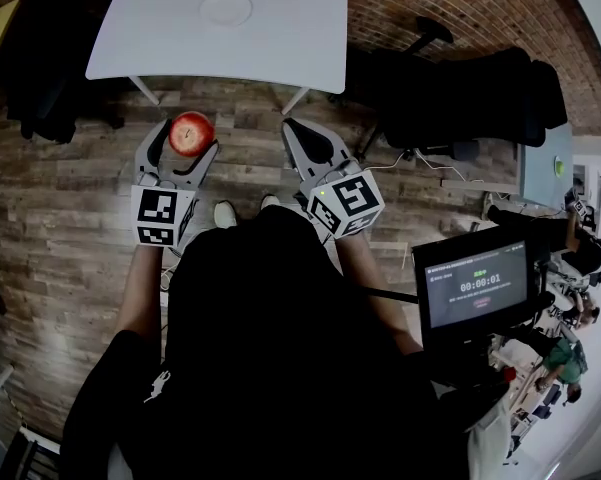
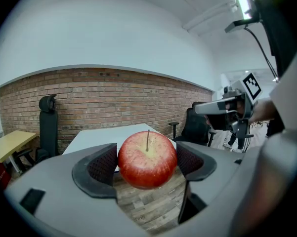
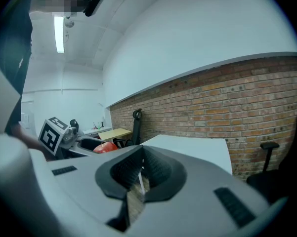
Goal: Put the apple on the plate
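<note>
The left gripper (image 1: pixel 185 140) has its fingers (image 2: pixel 101 167) spread wide and closed on the apple (image 1: pixel 191 133). In the left gripper view, one dark ribbed pad presses the apple's left flank and the other its right flank. The apple sits between the pads near their tips, stem pointing up, its red body bulging above and below them. It hangs clear over the wooden floor (image 1: pixel 70 218), just short of the near edge of the white worktop (image 1: pixel 160 28). The plate (image 1: pixel 226 8) lies on the far part of that worktop, well apart from the apple.

The right gripper (image 1: pixel 295 130) is beside the left one, its fingers (image 3: pixel 123 172) brought together tip to tip with nothing between them.
</note>
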Motion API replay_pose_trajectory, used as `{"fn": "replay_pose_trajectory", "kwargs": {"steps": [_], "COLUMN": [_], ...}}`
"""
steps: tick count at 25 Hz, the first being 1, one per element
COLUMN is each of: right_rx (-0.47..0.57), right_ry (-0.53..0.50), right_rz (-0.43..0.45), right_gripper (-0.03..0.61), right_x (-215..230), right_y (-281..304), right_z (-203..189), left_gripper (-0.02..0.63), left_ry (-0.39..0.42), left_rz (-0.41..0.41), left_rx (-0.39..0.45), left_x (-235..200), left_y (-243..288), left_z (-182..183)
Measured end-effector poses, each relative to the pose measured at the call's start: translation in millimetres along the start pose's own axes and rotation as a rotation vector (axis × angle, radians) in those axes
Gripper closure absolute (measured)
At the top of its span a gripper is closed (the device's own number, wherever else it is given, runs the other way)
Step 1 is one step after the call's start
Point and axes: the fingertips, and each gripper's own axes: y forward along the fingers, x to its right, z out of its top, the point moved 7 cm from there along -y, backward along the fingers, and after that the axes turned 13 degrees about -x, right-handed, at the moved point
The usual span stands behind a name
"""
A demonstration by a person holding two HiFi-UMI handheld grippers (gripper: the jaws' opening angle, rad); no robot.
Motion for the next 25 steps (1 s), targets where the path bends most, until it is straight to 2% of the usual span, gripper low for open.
{"fn": "replay_pose_trajectory", "kwargs": {"steps": [25], "right_rx": [-0.032], "right_ry": [-0.035], "right_rz": [0.027], "right_gripper": [0.574], "right_x": [-25.0], "right_y": [18.5], "right_z": [20.2], "left_gripper": [0.233], "left_ry": [-0.046], "left_rz": [0.052], "left_rx": [-0.005], "left_x": [-38.8], "left_y": [-31.4], "left_z": [-16.0]}}
